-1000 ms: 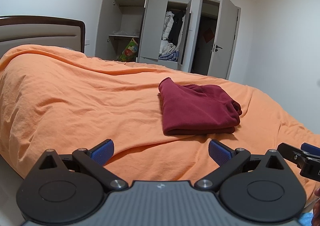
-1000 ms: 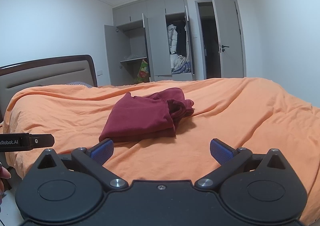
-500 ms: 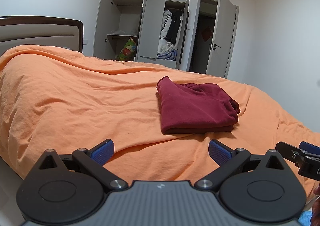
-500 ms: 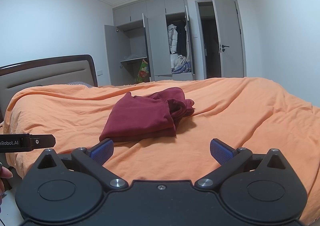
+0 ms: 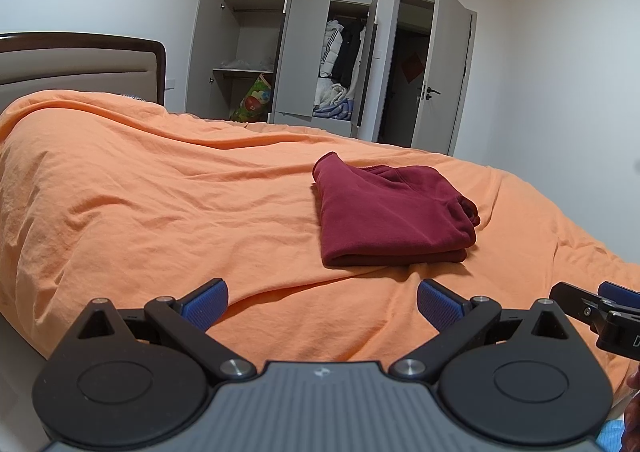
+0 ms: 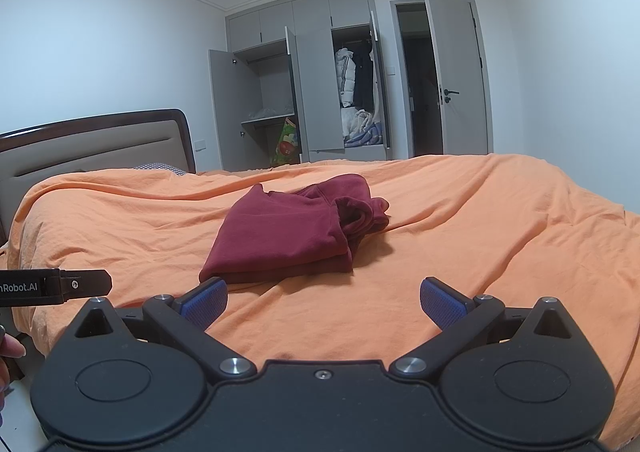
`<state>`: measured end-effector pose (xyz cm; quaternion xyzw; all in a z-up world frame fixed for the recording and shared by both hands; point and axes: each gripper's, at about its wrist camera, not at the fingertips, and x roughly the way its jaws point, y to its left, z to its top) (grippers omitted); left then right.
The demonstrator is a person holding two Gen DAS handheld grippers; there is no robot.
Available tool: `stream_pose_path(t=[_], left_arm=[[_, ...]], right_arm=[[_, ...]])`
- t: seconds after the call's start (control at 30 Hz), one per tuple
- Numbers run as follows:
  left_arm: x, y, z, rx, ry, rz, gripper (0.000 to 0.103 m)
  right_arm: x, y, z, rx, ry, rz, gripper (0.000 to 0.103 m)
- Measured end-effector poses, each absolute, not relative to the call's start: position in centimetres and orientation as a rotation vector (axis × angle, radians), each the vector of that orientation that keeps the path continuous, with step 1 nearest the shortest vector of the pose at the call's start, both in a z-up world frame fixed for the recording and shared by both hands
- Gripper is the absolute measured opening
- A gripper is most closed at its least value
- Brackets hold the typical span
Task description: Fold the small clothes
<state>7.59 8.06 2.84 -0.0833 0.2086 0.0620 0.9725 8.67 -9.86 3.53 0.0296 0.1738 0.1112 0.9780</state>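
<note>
A dark red garment (image 5: 390,218) lies folded into a compact stack on the orange bedspread (image 5: 160,212); in the right wrist view the same garment (image 6: 292,236) shows a bunched edge on its right side. My left gripper (image 5: 322,302) hangs open near the bed's front edge, short of the garment, with nothing between its blue pads. My right gripper (image 6: 324,302) is also open and empty, a little in front of the garment. Each gripper appears at the edge of the other's view.
A padded headboard (image 5: 80,68) stands at the left. Behind the bed is a grey wardrobe (image 5: 304,44) with open doors and hanging clothes, and beside it an open room door (image 5: 444,76). White walls close the right side.
Both grippers stay open and empty. The left wrist view has drifted slightly, so the garment sits a touch lower in it. The right gripper has hardly moved.
</note>
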Motion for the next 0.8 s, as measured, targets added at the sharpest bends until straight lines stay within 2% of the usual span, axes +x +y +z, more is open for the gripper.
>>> stream_pose_path(t=[0.8], left_arm=[[7.81,8.4,2.75,-0.132,0.441,0.214,0.103]], right_arm=[[8.66,-9.86,3.5,0.06,0.351,0.224,0.102]])
